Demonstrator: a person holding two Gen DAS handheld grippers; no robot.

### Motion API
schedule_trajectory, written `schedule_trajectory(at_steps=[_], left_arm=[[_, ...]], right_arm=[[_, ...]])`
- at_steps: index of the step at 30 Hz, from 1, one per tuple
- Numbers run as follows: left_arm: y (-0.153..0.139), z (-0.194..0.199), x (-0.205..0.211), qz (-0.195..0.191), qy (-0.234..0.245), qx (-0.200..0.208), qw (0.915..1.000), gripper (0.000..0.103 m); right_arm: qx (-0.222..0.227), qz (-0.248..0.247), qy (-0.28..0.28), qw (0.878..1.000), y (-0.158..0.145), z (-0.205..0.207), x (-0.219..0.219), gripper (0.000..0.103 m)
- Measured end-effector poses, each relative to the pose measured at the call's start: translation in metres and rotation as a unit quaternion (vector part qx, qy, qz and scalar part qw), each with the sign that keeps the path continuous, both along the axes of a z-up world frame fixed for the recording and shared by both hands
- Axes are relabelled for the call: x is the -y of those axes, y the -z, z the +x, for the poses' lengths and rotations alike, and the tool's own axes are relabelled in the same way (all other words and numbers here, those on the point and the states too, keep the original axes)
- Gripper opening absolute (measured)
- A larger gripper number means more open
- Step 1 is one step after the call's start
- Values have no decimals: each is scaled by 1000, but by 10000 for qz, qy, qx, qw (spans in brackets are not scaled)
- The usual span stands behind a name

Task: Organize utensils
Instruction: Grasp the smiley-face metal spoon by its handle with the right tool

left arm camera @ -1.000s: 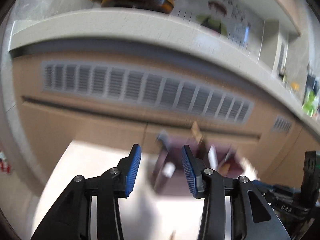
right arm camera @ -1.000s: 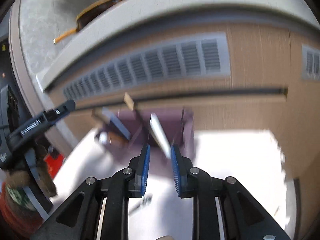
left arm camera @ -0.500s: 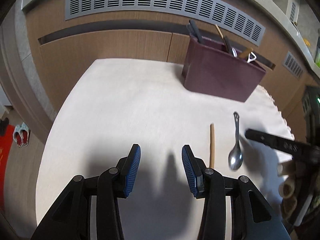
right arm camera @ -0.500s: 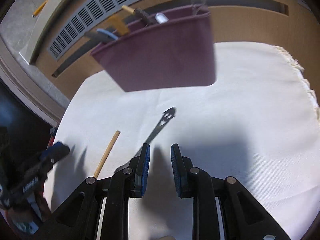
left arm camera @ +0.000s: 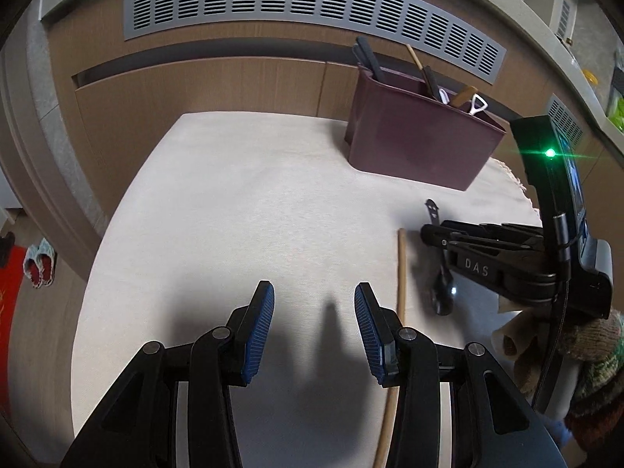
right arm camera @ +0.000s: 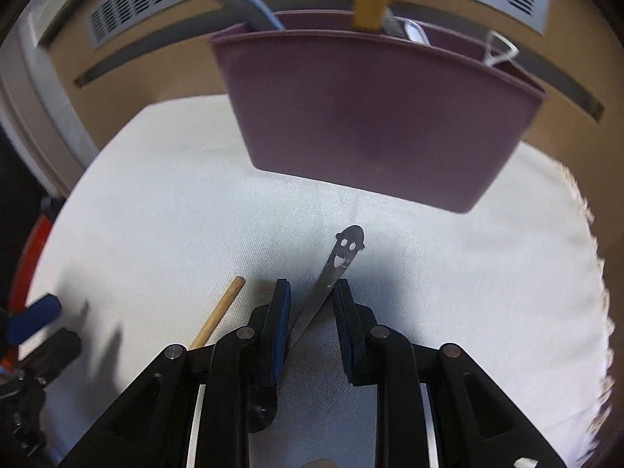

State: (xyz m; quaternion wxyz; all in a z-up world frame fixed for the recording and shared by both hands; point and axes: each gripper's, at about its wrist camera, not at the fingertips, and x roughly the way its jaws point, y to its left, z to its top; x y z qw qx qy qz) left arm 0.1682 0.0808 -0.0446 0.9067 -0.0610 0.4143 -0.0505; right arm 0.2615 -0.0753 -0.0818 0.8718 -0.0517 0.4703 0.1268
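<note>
Left to right. The left hand-held gripper [left arm camera: 314, 327] hovers over bare cloth on the worktop [left arm camera: 234, 202], its jaws spread wide with nothing between them. Just to its right lies a wooden chopstick [left arm camera: 401, 273], and beside that the spoon [left arm camera: 442, 292], bowl towards the viewer and handle towards the caddy [left arm camera: 421, 144]. The maroon caddy stands at the far edge of the worktop and already holds several utensils upright.

The right hand-held gripper [right arm camera: 311, 304] straddles the spoon [right arm camera: 335, 265] handle, whose smiley cut-out end projects beyond the fingertips. Its jaws stand partly spread; the handle lies slantwise between the pads, seemingly not yet pinched. In this view the chopstick [right arm camera: 218, 312] lies just to the left, and the caddy [right arm camera: 374, 117] stands beyond.

Step in hand: approach to the spoon for pickup. The next move probably calls for closing on the thin handle, squaring the jaws to it first, then lifting and carrying it into the caddy.

Against half a second earlier, the right hand-held gripper has dropped onto the spoon, previously ahead of its tips; the left view is nearly unchanged.
</note>
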Motion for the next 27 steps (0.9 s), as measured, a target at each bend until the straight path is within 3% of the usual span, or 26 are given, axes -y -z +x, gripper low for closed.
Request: schedule_trajectory(at_steps=[9,19,22,26,27], left_arm=[[0,3,15,-32,179,-122,9998,44],[5,6,29,-35,349,-323,9989,44],[5,7,32,-41,372,-343,9987,44],[5,7,30,-41,383,-361,9986,44],[6,8,29,-41,381,-374,9986,44]], right_arm=[[-25,90,-222,9997,-4,-16,23,16],[45,153,-182,9997,-4,-48,66,16],[123,230,-142,9996,-3,-53,67,19],[55,577,-22,9983,-3,-54,69,39],[38,640,28,9979,-3,-53,68,40]])
